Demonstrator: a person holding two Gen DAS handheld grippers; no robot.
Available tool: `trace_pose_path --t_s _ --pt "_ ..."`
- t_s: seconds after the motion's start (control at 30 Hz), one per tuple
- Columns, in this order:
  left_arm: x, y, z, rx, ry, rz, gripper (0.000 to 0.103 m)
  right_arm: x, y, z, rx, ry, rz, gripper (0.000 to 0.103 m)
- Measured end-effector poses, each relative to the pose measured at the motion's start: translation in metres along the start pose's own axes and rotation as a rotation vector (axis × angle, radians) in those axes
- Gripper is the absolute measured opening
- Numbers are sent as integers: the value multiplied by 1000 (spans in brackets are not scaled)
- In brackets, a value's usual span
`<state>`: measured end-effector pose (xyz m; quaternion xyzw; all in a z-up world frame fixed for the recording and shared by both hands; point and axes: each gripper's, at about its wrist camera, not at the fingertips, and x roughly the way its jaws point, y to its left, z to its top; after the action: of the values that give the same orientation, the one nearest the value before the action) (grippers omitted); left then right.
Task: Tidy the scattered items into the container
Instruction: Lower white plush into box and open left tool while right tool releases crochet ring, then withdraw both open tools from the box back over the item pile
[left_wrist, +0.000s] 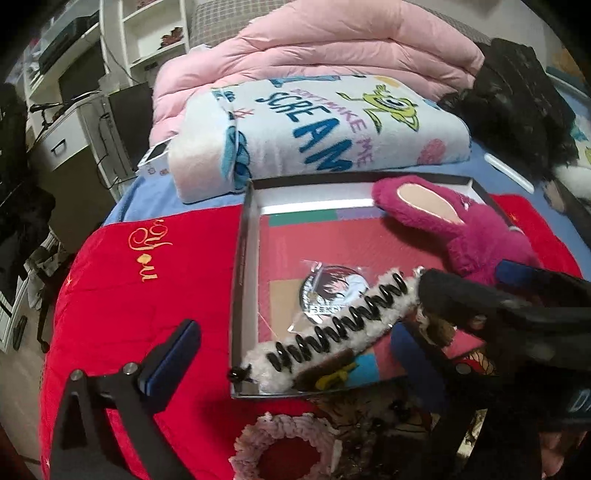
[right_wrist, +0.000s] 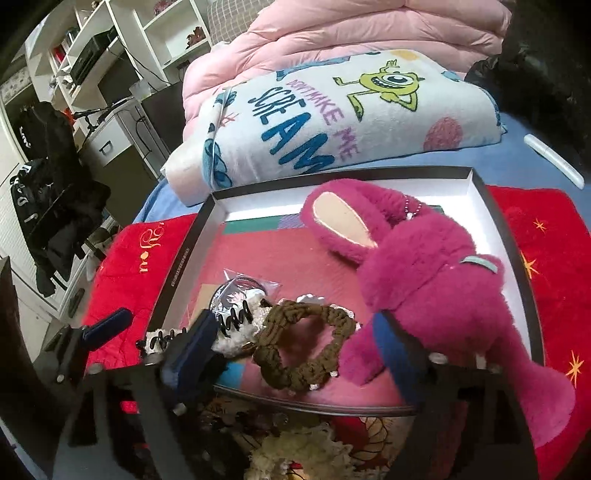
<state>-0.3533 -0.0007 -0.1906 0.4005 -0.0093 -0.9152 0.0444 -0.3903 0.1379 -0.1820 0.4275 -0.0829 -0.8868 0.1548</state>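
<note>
A shallow black-rimmed box lies on the red blanket. Inside are a magenta plush toy, a bagged round badge, a fluffy white hair claw with black teeth and a brown braided scrunchie. My left gripper is open, its fingers either side of the hair claw at the box's near edge. My right gripper is open, its fingers straddling the scrunchie, the right finger against the plush. A pink crocheted scrunchie lies outside the box.
A folded cartoon towel and a pink quilt lie behind the box. A white tube lies on the blue sheet at right. A cream fluffy item lies just before the box. The bed's edge, a desk and shelves are at left.
</note>
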Motion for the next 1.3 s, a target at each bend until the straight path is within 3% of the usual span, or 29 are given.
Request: trace_pose_path --t_s 0.37,0.63,1.03,1.3 --pt "-13 4 5 -19 -3 -15 103 -18 -2 5 21 -38 7 103" --pt "-46 14 9 -23 -30 -42 103 -38 10 3 20 -41 19 103" --pt "-169 19 32 -57 -132 -99 103 -144 41 11 8 -171 70 103" --pt "-239 15 5 -55 -200 -59 103 -222 56 -8 -53 -271 14 103"
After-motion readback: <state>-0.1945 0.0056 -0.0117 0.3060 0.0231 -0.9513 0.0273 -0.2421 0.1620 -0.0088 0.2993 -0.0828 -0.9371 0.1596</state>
